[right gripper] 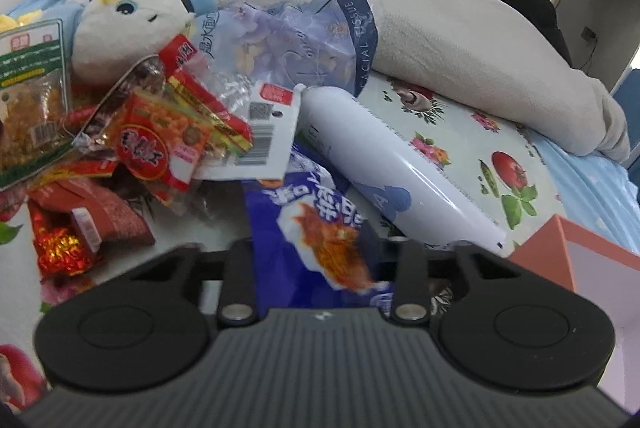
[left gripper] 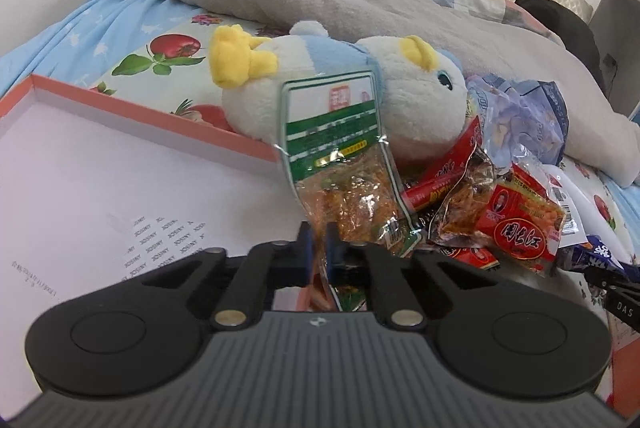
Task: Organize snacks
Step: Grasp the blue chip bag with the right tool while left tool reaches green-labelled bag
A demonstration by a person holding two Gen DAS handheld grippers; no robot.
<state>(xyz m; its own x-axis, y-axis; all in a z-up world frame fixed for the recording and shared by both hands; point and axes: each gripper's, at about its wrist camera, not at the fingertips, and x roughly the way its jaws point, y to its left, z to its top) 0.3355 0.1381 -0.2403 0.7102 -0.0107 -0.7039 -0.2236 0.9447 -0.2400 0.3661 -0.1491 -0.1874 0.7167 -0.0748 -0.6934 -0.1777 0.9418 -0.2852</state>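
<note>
In the left wrist view my left gripper (left gripper: pixel 319 252) is shut on the lower edge of a green-and-clear snack packet (left gripper: pixel 340 148), which stands upright in front of a plush toy (left gripper: pixel 380 80). A heap of red snack packets (left gripper: pixel 516 220) lies just to its right. In the right wrist view my right gripper (right gripper: pixel 316 256) is shut on a blue snack packet (right gripper: pixel 304 224) that covers its fingertips. The green packet (right gripper: pixel 32 88) shows at the left edge there, beside the red packets (right gripper: pixel 160 136).
An orange-rimmed box lid (left gripper: pixel 120 100) with a white floor lies left of the left gripper; another orange box (right gripper: pixel 560 252) is at the right. A white tube-shaped pack (right gripper: pixel 400 168), a facial tissue pack (right gripper: pixel 320 40) and a grey blanket (right gripper: pixel 440 28) lie on the patterned bed sheet (right gripper: pixel 480 132).
</note>
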